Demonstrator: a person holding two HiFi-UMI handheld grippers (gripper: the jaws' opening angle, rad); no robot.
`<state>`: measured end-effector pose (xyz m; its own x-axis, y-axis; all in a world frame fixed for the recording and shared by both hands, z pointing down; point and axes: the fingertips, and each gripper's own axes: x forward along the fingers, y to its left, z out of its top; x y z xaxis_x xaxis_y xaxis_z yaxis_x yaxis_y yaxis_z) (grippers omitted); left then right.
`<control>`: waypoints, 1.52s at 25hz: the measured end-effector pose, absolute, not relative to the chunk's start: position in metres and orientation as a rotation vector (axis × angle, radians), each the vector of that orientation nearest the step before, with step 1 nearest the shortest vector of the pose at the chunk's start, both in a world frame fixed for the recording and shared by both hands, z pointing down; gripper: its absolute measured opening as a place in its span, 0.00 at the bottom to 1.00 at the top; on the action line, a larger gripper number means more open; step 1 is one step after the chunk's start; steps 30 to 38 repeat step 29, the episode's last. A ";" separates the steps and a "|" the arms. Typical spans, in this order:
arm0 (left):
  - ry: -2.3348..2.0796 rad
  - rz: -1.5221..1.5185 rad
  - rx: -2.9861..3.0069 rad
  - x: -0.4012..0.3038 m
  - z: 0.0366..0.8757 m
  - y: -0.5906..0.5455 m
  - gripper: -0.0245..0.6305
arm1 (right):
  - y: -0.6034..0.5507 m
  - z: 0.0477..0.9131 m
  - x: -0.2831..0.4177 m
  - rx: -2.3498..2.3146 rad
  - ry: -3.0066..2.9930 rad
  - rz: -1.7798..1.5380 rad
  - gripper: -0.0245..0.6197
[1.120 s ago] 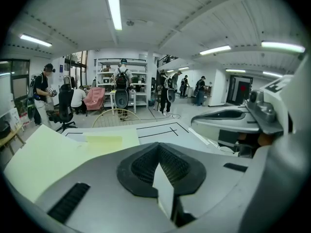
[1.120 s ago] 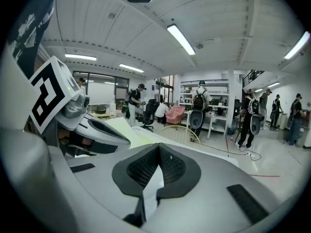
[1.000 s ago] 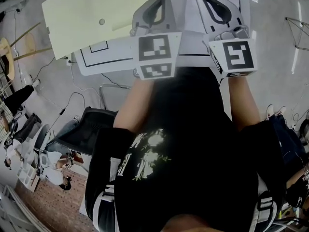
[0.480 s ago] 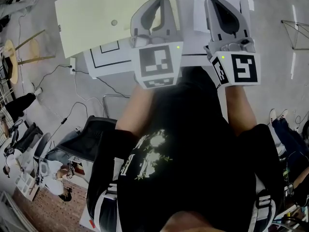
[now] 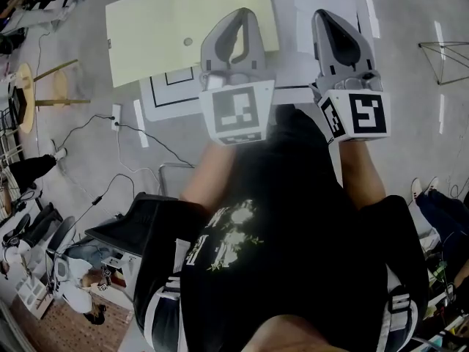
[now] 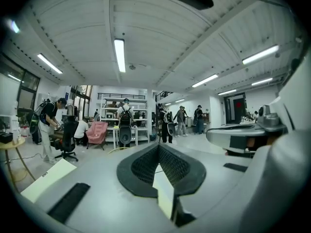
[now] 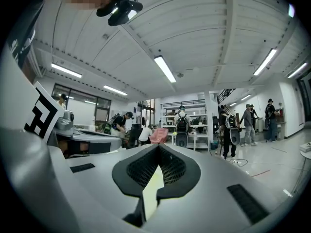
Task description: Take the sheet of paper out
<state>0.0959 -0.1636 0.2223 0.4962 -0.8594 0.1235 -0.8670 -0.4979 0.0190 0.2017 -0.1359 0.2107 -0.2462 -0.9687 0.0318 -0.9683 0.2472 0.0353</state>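
A pale yellow folder (image 5: 168,28) with a small round fastener lies on the white table (image 5: 293,72), over black outlined squares. My left gripper (image 5: 240,15) is held at the folder's right edge, its tips together and nothing between them. My right gripper (image 5: 327,15) is over the bare white tabletop to the right, also shut and empty. In the left gripper view the jaws (image 6: 158,147) meet at their tips, and the folder's corner (image 6: 46,178) shows low at the left. The right gripper view shows its jaws (image 7: 158,148) closed the same way. No loose sheet of paper can be made out.
A wooden stool (image 5: 29,97) and cables (image 5: 139,134) are on the floor left of the table. A dark office chair (image 5: 139,226) stands behind me at the left. Both gripper views look across a room with shelves (image 6: 121,120) and several people.
In the head view the table and folder have slid down and to the right, showing more of the tabletop. Both grippers stay shut, side by side.
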 end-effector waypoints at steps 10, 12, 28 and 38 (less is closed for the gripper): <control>-1.499 0.094 2.699 0.078 0.209 -0.131 0.04 | -0.106 0.204 0.175 1.896 -2.447 -0.015 0.04; -1.503 0.086 2.696 0.072 0.209 -0.125 0.04 | -0.101 0.202 0.170 1.894 -2.446 -0.027 0.04; -1.562 0.056 2.655 0.032 0.207 -0.119 0.04 | -0.102 0.191 0.125 1.808 -2.488 -0.116 0.04; -1.563 0.056 2.653 0.031 0.205 -0.118 0.04 | -0.101 0.189 0.123 1.801 -2.489 -0.120 0.04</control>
